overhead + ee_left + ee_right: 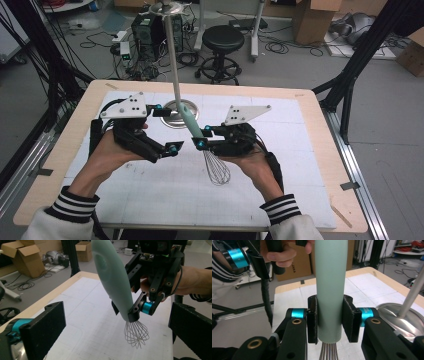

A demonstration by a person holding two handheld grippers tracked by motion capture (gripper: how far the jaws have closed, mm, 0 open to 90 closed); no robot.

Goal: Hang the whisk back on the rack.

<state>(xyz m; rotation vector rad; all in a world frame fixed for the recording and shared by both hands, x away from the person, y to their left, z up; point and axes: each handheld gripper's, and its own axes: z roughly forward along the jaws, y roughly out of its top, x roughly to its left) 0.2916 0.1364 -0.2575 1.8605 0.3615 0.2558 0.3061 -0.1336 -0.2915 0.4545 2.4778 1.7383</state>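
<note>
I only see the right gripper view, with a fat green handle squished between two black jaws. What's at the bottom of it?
Observer: A wire whisk head, hanging above the white mat.
Operator: Where's the other gripper?
Observer: The left gripper is beside the whisk, jaws wide apart with nothing between them.
Operator: What's that shiny thing on my right?
Observer: The round base of a metal stand whose pole rises behind the whisk.
</note>
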